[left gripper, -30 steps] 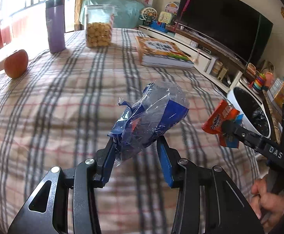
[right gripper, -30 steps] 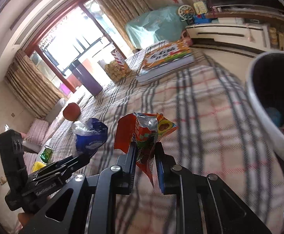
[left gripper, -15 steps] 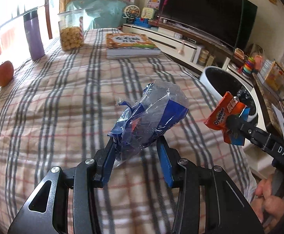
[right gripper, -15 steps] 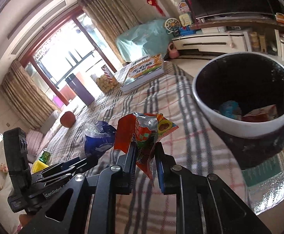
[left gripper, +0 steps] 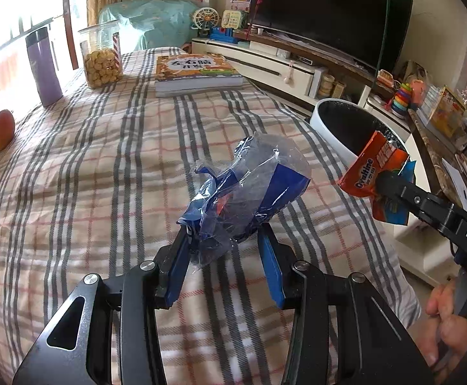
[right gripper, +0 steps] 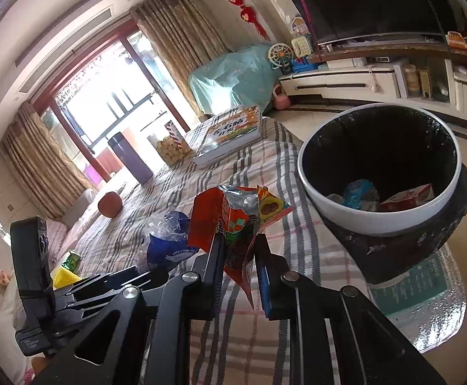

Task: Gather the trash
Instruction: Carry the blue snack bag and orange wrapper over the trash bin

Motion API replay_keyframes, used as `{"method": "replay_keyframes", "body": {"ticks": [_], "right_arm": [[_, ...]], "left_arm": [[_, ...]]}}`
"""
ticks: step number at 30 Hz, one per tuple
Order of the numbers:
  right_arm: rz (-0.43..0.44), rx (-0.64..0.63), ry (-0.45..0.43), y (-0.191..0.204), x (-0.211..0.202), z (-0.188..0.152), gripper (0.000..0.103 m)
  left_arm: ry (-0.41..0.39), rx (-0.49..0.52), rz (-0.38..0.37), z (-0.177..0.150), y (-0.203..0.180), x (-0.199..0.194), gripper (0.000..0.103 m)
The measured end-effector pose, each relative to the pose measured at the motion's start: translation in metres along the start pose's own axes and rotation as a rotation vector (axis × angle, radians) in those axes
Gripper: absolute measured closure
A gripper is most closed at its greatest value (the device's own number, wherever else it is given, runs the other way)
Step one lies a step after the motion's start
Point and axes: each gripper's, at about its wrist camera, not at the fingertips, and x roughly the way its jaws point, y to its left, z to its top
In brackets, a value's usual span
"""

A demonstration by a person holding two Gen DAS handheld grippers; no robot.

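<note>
Orange wrapper (right gripper: pixel 233 221) and blue wrapper (left gripper: pixel 246 195), each clamped in tongs, now nearer the bin (right gripper: pixel 310 173).

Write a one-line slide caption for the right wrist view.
Right gripper holds an orange snack wrapper beside the lined trash bin.

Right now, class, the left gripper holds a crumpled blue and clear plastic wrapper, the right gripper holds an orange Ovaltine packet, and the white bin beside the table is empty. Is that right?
Not quite: the white bin is not empty. The right wrist view shows a bluish wrapper and a red carton already lying inside. The rest stands: the left gripper holds the blue and clear plastic wrapper, and the right gripper holds the orange Ovaltine packet.
</note>
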Motion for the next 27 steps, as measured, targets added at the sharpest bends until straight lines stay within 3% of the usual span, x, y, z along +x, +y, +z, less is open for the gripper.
{"method": "replay_keyframes", "body": {"ticks": [27], "right_arm": [[-0.013,-0.008,-0.028,-0.006,-0.015,-0.002,0.084]], "left_arm": [[0.011,0.047,-0.018,-0.001,-0.021,0.004,0.062]]}}
